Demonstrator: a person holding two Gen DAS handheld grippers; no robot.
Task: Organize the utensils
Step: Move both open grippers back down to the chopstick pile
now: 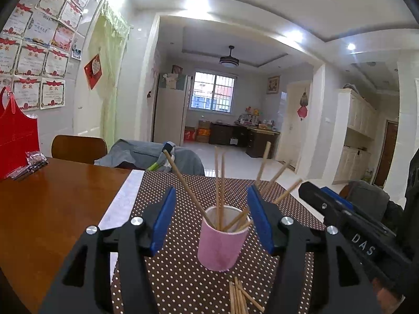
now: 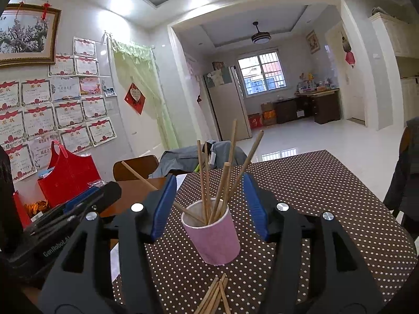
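Your left hand-held gripper [image 1: 212, 217] is released: blue pads spread wide, nothing pressed between them. The pink paper cup [image 1: 221, 239] stands upright on the table just ahead, in the gap between the pads as seen from the left wrist, touching neither.

Your right hand-held gripper [image 2: 209, 206] is also released, jaws apart, empty. From its own camera the same cup sits framed between its pads, not gripped.

The chopsticks in the cup [image 1: 218, 183] are wooden and fan out at different angles, several leaning right, one long one leaning far left. A loose bunch of chopsticks [image 1: 239, 297] lies flat on the brown polka-dot tablecloth [image 1: 183, 274] just in front of the cup, near the bottom edge of both views.

The cloth covers the right part of the wooden table [image 1: 52, 204]; a pale strip runs along the cloth's left edge.

Readable writing: "DAS" in white on the black body of your right gripper, seen from the left wrist. "GenRobot.AI" on the body of your left gripper, seen from the right wrist, last letters partly cut off.

The certificates on the wall [image 2: 39, 104] have red banners and two large characters each; the smaller text is too blurred to read. A red bag [image 2: 68, 175] sits at the table's far left. A red diamond hanging [image 2: 134, 98] is on the door beside the green curtain [image 2: 138, 86]; its writing is unreadable.
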